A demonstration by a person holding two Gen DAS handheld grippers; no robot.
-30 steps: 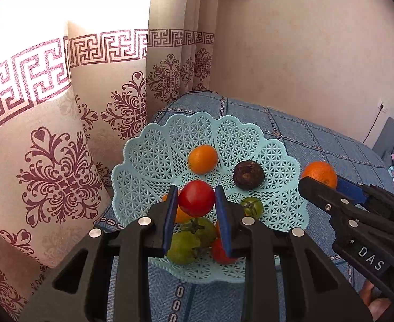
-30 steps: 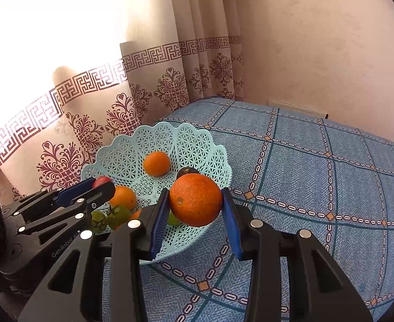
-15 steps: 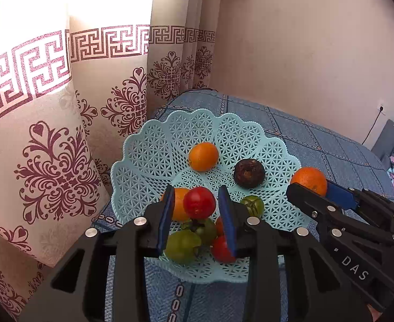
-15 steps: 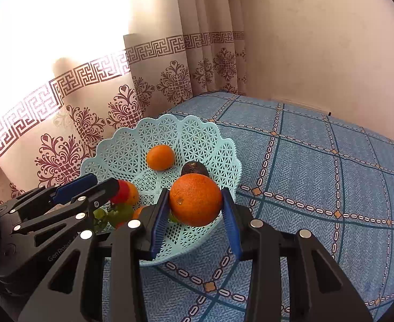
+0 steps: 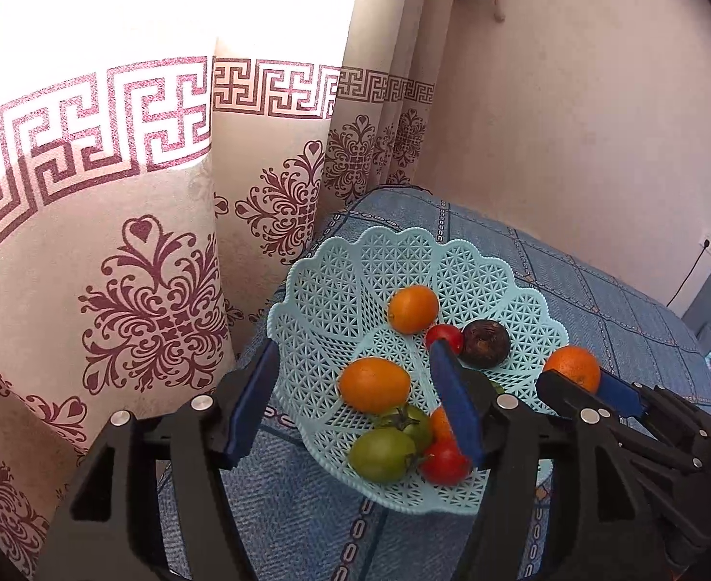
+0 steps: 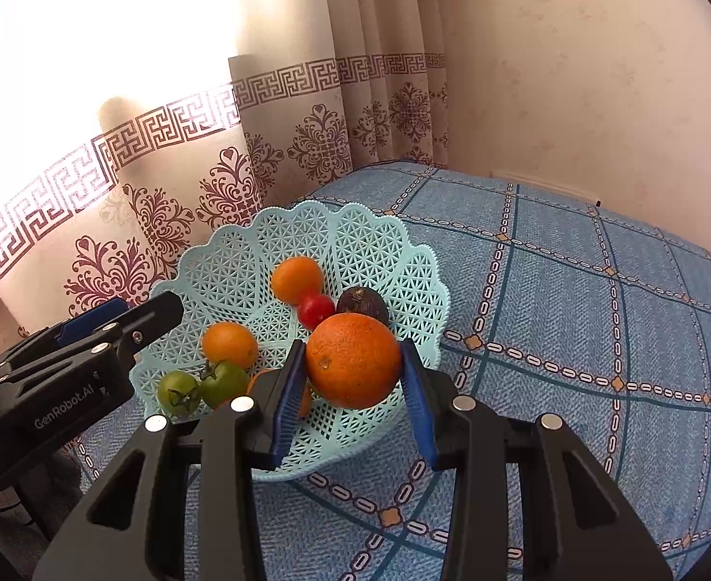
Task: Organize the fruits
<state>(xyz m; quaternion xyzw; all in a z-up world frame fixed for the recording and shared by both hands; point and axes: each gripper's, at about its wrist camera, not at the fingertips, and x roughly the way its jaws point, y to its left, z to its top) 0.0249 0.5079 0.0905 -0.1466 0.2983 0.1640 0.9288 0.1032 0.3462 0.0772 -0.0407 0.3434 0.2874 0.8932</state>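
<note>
A cream curtain with maroon scrollwork and a key-pattern band hangs at the far left. Next to it, the left gripper is spread wide with nothing between its blue pads; one finger sits outside the basket rim, the other over the fruit. The basket is pale turquoise plastic lattice with a scalloped edge, resting on a blue woven checked cloth. Inside lie two smooth small oranges, two green tomatoes with stems, red tomatoes and a dark, wrinkled round fruit. Further right, the right gripper pinches a big orange with dimpled, glossy skin between its blue pads, held above the basket's near rim. A plain pinkish wall closes the right side.
</note>
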